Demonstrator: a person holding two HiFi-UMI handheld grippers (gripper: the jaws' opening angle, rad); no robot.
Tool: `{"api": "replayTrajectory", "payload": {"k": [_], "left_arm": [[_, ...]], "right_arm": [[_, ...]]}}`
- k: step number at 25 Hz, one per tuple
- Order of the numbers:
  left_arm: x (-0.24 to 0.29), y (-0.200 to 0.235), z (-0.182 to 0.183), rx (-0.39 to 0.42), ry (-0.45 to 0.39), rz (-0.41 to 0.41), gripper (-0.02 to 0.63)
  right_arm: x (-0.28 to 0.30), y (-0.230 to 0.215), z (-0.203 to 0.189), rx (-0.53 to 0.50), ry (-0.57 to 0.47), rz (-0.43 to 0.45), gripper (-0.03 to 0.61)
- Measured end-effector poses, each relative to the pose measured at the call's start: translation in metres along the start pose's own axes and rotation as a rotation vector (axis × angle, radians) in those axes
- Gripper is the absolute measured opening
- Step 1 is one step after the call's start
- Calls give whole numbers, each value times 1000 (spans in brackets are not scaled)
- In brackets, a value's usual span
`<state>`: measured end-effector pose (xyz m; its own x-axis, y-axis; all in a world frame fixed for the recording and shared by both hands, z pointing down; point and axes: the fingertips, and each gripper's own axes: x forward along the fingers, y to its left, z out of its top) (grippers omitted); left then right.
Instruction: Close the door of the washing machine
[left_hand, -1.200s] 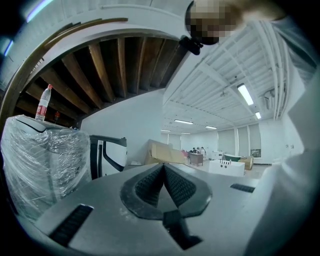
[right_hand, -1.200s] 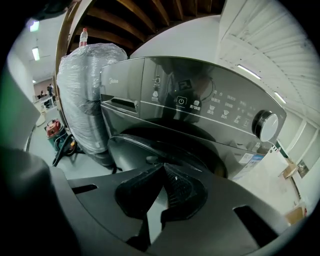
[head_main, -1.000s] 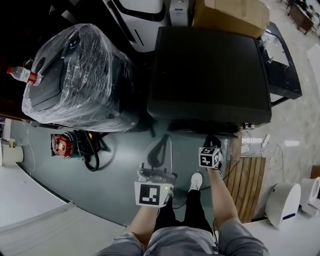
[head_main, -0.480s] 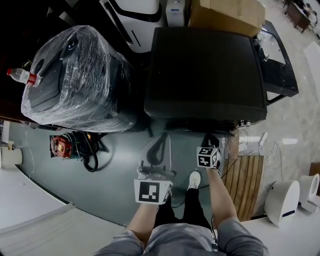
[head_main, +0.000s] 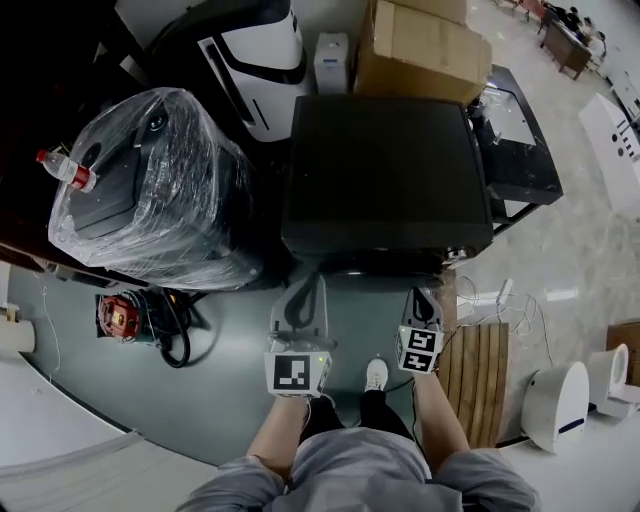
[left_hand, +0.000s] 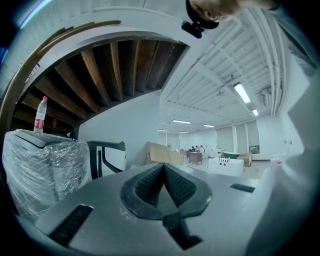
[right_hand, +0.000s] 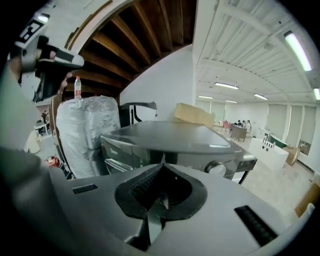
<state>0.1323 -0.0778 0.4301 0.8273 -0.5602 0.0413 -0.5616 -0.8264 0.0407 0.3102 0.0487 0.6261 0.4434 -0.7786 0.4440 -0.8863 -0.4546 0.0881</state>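
The dark washing machine (head_main: 385, 170) stands in front of me, seen from above; its front with a round knob (right_hand: 216, 169) shows in the right gripper view, and I cannot see its door. My left gripper (head_main: 308, 284) hovers just before the machine's front left corner, jaws shut on nothing, pads meeting at a point (left_hand: 163, 168). My right gripper (head_main: 424, 298) hangs near the front right corner, also shut and empty (right_hand: 162, 167). Neither touches the machine.
A plastic-wrapped machine (head_main: 150, 190) with a water bottle (head_main: 65, 170) on it stands at the left. A cardboard box (head_main: 415, 45) and a white appliance (head_main: 240, 40) sit behind. A red tool with cables (head_main: 118, 315) lies left, a wooden pallet (head_main: 480, 365) right.
The view has pulled back from the washing machine, which now sits higher and smaller in the head view. Both grippers have come slightly nearer to me and stay shut.
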Motion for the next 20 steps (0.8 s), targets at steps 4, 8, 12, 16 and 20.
{"api": "replayTrajectory", "payload": {"k": [4, 8, 12, 16, 20], "left_arm": [[-10, 1, 15, 27, -4, -5, 2], [-24, 1, 16, 38, 24, -4, 2], [-31, 2, 19, 22, 22, 15, 2], [-35, -3, 28, 34, 2, 8, 2], [-35, -7, 34, 40, -13, 5, 2]], "right_arm": [[-48, -9, 70, -13, -135, -3, 0], [-96, -19, 121, 2, -224, -14, 0], [-119, -30, 149, 8, -276, -34, 0], [-124, -33, 158, 21, -288, -34, 0], [-124, -32, 165, 13, -305, -32, 0]]}}
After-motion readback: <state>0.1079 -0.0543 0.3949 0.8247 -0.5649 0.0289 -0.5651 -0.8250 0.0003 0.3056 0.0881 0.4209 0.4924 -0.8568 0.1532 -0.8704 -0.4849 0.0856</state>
